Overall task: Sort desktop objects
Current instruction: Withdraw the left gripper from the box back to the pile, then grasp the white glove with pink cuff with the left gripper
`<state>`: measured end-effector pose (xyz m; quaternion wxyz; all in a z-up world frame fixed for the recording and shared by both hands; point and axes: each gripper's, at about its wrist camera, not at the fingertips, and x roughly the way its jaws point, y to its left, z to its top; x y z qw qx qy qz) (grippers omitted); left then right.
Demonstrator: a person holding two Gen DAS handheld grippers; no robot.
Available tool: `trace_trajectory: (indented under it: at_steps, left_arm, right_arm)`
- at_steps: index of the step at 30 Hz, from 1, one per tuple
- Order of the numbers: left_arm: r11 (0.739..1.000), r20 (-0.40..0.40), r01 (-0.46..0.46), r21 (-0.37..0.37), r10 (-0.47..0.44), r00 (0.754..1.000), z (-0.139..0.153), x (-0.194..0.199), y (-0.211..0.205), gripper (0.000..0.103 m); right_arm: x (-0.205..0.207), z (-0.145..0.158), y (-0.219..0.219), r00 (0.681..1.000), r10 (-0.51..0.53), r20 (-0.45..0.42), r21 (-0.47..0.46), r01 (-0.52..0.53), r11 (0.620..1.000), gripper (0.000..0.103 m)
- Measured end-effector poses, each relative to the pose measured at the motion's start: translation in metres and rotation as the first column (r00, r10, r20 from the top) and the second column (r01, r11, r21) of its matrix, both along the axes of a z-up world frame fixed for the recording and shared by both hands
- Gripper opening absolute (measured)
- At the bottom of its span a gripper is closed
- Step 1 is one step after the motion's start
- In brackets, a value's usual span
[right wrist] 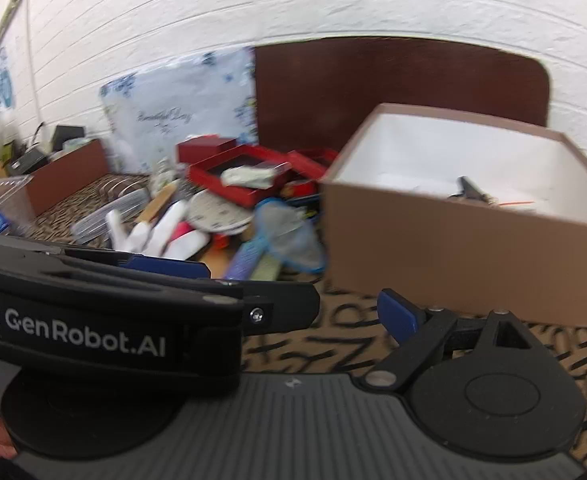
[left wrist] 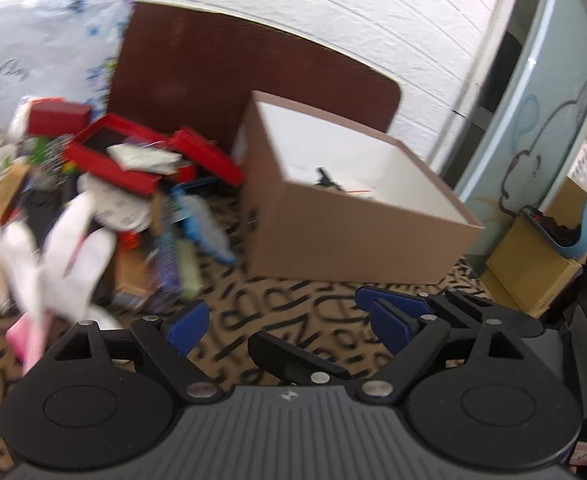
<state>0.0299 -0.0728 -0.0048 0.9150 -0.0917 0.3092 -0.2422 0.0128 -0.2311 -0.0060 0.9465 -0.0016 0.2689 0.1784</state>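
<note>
Both claws hang low over the tabletop (left wrist: 277,304) with its leopard-print cloth, and neither carries anything. The left claw (left wrist: 289,324) is spread wide, its blue pads well apart. The right claw (right wrist: 313,300) looks released too, though the other device crosses in front of its left finger in the right wrist view, so only its right blue pad (right wrist: 397,316) shows clearly.

The things to sort lie in a loose heap (left wrist: 105,216) to the left of the open brown cardboard box with a white inside (left wrist: 353,236), which already holds a few small dark items (left wrist: 325,178) (too blurred to name).

The risks, as I judge them:
- The two claws sit close together; moving either toward the heap could knock it against the other.
- The heap is tangled: a shallow red tray (left wrist: 113,160) rests on top with crumpled paper (left wrist: 141,158) in it, so pulling a lower piece may tip the tray.
- Thin white sheets (left wrist: 69,256) at the near edge could slip from the pads.
- A carry past the box's near wall may snag its rim.
</note>
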Motion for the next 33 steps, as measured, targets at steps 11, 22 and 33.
trace_trajectory:
  at_steps: [11, 22, 33]
  left_arm:
    - [0.982, -0.001, -0.188, 0.014, 0.188, 0.982, -0.022, -0.013, 0.071, 0.09]
    - [0.959, -0.014, -0.283, 0.01, 0.283, 0.959, -0.028, 0.026, 0.107, 0.07]
    - [0.966, -0.054, -0.257, 0.009, 0.257, 0.965, -0.039, 0.049, 0.113, 0.035]
  right_arm:
    - [-0.004, -0.019, 0.064, 0.991, 0.134, -0.024, -0.023, -0.134, 0.991, 0.09]
    - [0.023, -0.033, 0.099, 0.985, 0.172, -0.024, -0.068, -0.174, 0.982, 0.085]
    - [0.055, -0.055, 0.117, 0.978, 0.188, -0.091, -0.098, -0.197, 0.976, 0.05]
